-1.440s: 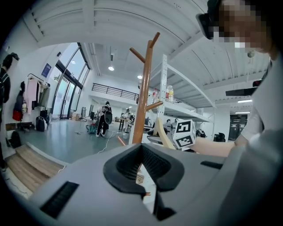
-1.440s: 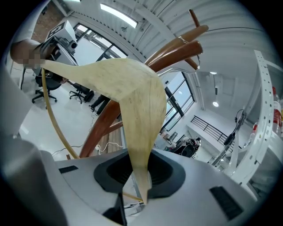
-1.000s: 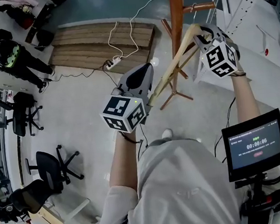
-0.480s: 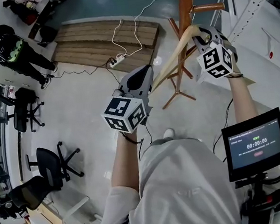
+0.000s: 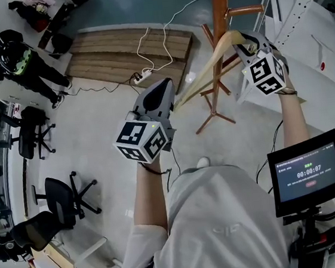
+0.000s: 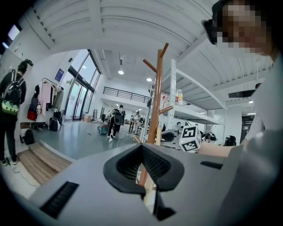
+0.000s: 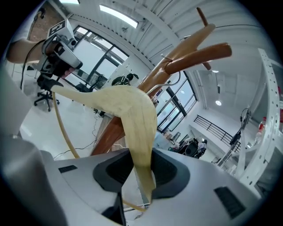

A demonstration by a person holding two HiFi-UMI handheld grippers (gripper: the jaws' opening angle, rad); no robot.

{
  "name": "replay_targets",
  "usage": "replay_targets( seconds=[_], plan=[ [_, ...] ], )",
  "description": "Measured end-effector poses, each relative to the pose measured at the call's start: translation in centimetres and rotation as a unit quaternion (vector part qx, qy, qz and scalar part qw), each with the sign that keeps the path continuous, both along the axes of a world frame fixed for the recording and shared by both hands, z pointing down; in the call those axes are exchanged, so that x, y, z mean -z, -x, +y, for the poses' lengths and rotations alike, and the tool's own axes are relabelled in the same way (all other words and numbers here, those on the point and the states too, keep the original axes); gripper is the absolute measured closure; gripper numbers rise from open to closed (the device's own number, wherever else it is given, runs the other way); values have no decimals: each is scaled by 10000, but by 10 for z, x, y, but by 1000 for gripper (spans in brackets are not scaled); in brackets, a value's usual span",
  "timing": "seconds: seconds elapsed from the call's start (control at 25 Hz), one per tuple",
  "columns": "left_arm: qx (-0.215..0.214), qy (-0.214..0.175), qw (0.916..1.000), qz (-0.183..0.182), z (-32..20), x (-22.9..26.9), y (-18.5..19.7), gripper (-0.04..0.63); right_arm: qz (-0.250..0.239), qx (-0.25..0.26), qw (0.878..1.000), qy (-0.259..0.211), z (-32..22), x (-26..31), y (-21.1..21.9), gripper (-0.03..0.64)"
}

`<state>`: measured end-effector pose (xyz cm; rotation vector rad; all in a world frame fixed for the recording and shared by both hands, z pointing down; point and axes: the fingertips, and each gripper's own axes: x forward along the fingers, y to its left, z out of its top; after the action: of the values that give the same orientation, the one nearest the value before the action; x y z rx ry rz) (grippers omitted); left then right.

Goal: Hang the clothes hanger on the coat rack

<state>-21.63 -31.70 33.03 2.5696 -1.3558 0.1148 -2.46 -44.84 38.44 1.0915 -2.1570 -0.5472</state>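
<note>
A pale wooden clothes hanger (image 5: 213, 56) slants from my right gripper (image 5: 242, 42) down to the left, across the brown coat rack pole (image 5: 220, 4). In the right gripper view the hanger's arm (image 7: 132, 110) sits between the right gripper's pads (image 7: 140, 170). Those jaws are opening, though the pads still touch the wood. The hanger's wire hook lies close by a rack peg (image 7: 194, 53); whether it rests on it I cannot tell. My left gripper (image 5: 165, 85) is shut and empty just left of the hanger's lower end. The left gripper (image 6: 142, 152) faces the rack (image 6: 155, 110).
A monitor on a stand (image 5: 307, 171) is at the lower right and white shelving (image 5: 308, 0) stands right of the rack. A wooden platform (image 5: 127, 48) with a power strip (image 5: 139, 73) lies beyond. Office chairs (image 5: 60, 196) and a person (image 5: 14, 57) are far left.
My left gripper has drifted left, away from the hanger's lower end. That end has swung up a little. The right gripper has stayed by the pole.
</note>
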Motion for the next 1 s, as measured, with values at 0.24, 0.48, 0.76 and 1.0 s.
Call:
replay_targets(
  seconds=[0.24,0.48,0.76,1.0],
  plan=[
    [1,-245,9997,-33,30,33,-4,594,-284,136,9995,0,31,32,-8,467],
    [-138,-353,9993,-62,46,41,-19,594,-246,313,9987,-324,51,55,-12,463],
    [-461,-394,9982,-23,60,44,-45,594,-562,313,9962,-580,85,82,-22,463],
    [-986,-444,9941,92,79,49,-71,594,-727,-118,9927,-953,146,104,-36,465]
  ],
)
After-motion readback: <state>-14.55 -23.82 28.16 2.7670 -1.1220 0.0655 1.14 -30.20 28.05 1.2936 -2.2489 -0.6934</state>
